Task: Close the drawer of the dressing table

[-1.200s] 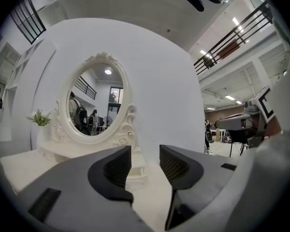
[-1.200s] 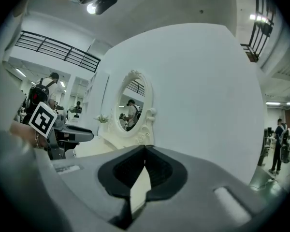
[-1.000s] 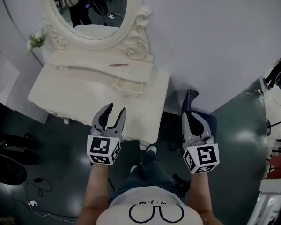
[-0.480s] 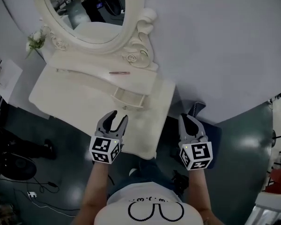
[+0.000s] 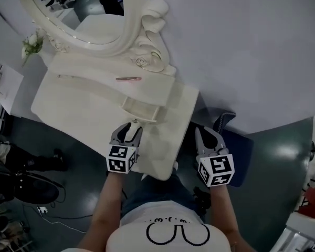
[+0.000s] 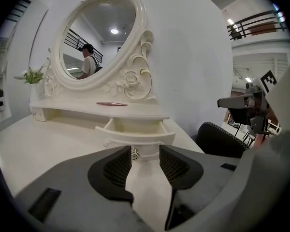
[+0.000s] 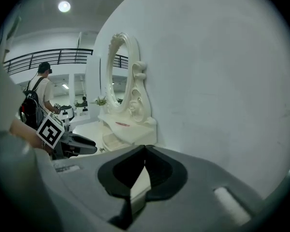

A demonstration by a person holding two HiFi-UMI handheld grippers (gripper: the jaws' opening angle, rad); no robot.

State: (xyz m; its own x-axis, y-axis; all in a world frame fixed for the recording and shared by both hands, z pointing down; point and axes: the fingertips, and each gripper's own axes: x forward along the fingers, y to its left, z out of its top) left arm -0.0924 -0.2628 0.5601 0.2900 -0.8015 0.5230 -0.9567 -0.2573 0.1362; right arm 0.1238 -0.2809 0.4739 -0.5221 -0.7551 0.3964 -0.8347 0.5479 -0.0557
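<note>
The white dressing table (image 5: pixel 89 109) stands against the wall, and its small drawer (image 5: pixel 142 109) is pulled out under the shelf. My left gripper (image 5: pixel 129 127) is open just in front of the drawer. In the left gripper view the drawer front (image 6: pixel 135 138) lies straight ahead, and its little knob (image 6: pixel 134 153) shows in the gap near the left pad. It is not touching the drawer, and nothing is held. My right gripper (image 5: pixel 202 132) hangs off the table's right edge. Its fingertips meet in the right gripper view, so the right gripper (image 7: pixel 145 149) is shut and empty.
An oval mirror (image 5: pixel 84 4) in a carved frame rises behind the shelf, on which a pink pen (image 5: pixel 128 79) lies. A small flower sprig (image 5: pixel 31 43) sits at the far left. A dark chair (image 5: pixel 236 140) stands right of the table. Cables lie on the floor (image 5: pixel 47 209).
Both grippers have come down and forward toward the table. The left one has closed in on the drawer front with its jaws still apart; the right one has dropped beside the table's right edge.
</note>
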